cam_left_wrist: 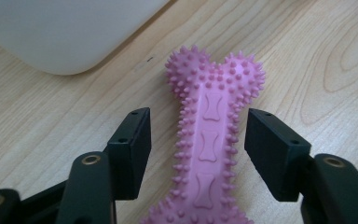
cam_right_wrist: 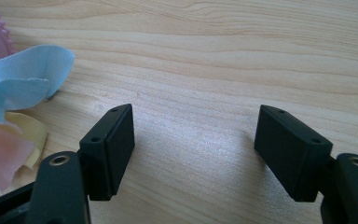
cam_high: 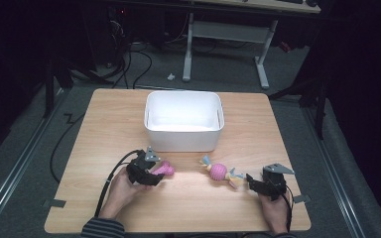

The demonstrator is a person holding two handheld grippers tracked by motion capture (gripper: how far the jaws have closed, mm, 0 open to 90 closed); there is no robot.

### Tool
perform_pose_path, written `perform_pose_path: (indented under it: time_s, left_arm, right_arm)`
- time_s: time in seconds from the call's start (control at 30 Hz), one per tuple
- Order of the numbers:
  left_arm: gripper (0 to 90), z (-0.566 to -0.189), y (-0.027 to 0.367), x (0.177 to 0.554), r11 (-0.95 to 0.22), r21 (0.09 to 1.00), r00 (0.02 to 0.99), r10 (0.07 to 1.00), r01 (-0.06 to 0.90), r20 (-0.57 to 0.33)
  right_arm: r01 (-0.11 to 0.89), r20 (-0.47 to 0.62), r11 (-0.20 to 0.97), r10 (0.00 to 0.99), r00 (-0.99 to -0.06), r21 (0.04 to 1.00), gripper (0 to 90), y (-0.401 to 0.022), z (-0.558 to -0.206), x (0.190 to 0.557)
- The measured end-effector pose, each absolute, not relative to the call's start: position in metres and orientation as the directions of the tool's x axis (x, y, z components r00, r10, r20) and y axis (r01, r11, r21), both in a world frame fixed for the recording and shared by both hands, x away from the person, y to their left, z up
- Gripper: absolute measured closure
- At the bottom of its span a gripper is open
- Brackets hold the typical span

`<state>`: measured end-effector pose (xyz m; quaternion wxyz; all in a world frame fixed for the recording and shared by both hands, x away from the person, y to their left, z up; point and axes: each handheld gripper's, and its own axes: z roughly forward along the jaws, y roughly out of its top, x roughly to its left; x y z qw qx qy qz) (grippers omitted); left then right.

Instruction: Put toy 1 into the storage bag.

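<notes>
Closing on the spiky pink rubber bone toy [cam_left_wrist: 208,144] lying on the wooden worktop [cam_left_wrist: 51,140], your left gripper [cam_left_wrist: 196,140] straddles its shaft unclamped; centre it before you squeeze evenly.

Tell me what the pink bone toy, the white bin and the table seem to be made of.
Pink bone toy: looks like soft rubber or silicone, matte, with moulded nubs and small bone reliefs.
White bin: probably plastic, smooth with a slight sheen, rounded corners and thin walls.
Table: wood or a wood-look laminate, with pale printed-looking grain and a flat satin surface; which one is unclear.
</notes>
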<state>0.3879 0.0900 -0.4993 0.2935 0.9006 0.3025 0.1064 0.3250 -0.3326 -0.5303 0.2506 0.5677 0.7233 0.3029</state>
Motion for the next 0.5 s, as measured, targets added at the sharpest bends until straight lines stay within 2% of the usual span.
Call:
perform_pose_path:
  time_s: [0.5]
  left_arm:
    - [52.7,-0.5056,0.0854,0.3918,-0.676,0.546,0.804,0.594,0.496,0.005]
  right_arm:
    - [0.668,-0.020,0.175,0.972,-0.233,0.723,28.9,-0.3327,-0.5303,0.3250]
